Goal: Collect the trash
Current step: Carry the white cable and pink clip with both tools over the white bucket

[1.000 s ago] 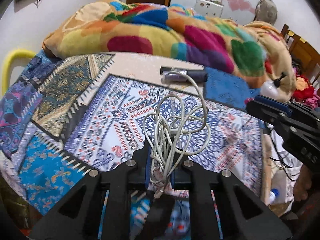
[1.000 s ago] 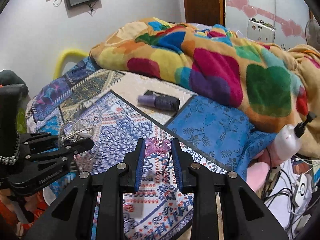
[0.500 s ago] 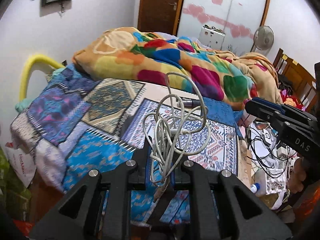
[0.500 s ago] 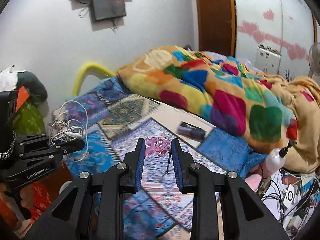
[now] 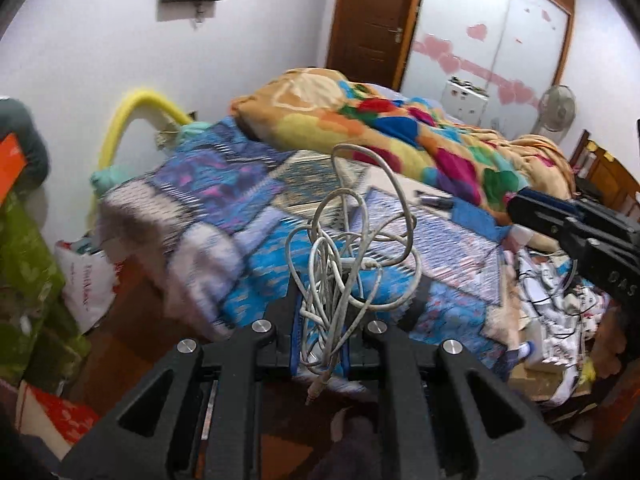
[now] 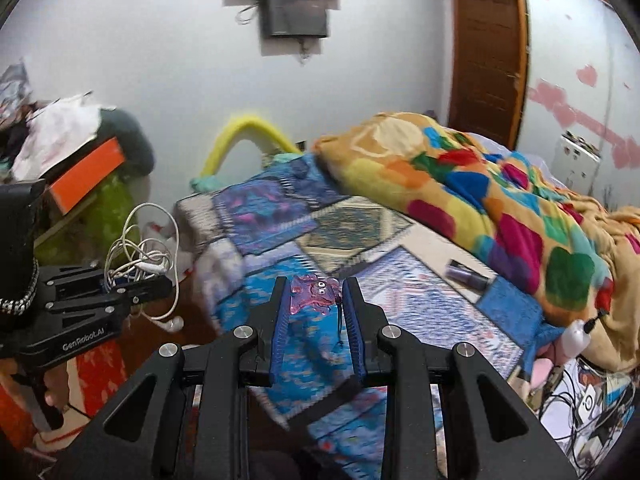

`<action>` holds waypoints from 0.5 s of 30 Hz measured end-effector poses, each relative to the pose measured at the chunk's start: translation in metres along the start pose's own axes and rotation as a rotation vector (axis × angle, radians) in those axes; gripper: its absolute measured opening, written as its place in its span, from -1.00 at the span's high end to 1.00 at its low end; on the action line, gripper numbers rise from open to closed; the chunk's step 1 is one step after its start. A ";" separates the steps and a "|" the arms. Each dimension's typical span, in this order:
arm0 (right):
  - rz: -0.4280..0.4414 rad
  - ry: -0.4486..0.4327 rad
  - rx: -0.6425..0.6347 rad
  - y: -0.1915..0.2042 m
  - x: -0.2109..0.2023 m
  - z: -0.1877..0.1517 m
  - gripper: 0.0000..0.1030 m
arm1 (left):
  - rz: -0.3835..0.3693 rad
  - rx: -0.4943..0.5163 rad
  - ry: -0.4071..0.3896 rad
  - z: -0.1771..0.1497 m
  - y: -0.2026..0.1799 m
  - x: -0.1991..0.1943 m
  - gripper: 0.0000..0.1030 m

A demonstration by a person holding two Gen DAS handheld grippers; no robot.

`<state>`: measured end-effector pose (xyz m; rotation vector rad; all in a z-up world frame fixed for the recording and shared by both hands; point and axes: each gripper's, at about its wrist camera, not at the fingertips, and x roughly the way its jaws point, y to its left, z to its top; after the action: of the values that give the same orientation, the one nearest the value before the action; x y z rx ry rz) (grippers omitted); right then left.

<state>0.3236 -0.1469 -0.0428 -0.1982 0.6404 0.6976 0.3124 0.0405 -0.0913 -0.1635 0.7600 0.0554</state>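
Note:
A tangled bundle of white earphone cable [image 5: 344,256] stands up between the fingers of my left gripper [image 5: 322,308], which is shut on it; a jack plug dangles below. The same cable [image 6: 140,256] shows in the right wrist view, held by the left gripper [image 6: 148,280] at the left. My right gripper [image 6: 316,296] is shut on a small purple cartoon-figure charm [image 6: 314,292] with a thin black cord hanging from it. From the right edge of the left wrist view, the right gripper [image 5: 524,208] reaches in. Both grippers hang off the bed's near corner.
A bed with a patterned blue sheet [image 6: 360,264] and a colourful blanket [image 6: 480,184] fills the middle. A dark purple tube [image 6: 466,274] lies on the sheet. A white bag [image 5: 86,280] sits on the floor at left. Cables and clutter [image 5: 560,304] lie right of the bed.
Both grippers have pulled back and up from the bed with their loads still held; the bed now looks farther off and the floor and wall at left have come into view.

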 end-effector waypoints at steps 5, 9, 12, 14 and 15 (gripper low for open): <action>0.044 0.023 -0.047 0.040 0.014 0.000 0.53 | 0.055 -0.062 0.013 -0.026 0.050 -0.019 0.73; 0.095 0.051 -0.061 0.068 0.032 -0.001 0.53 | 0.108 -0.108 0.026 -0.048 0.089 -0.031 0.73; 0.127 0.079 -0.091 0.091 0.046 -0.005 0.53 | 0.142 -0.128 0.042 -0.061 0.113 -0.034 0.73; 0.149 0.101 -0.124 0.109 0.056 -0.008 0.53 | 0.169 -0.148 0.057 -0.072 0.130 -0.033 0.73; 0.158 0.112 -0.139 0.116 0.062 -0.009 0.53 | 0.175 -0.162 0.064 -0.076 0.138 -0.032 0.73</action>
<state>0.2797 -0.0294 -0.0831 -0.3190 0.7203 0.8892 0.2222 0.1637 -0.1409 -0.2537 0.8329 0.2800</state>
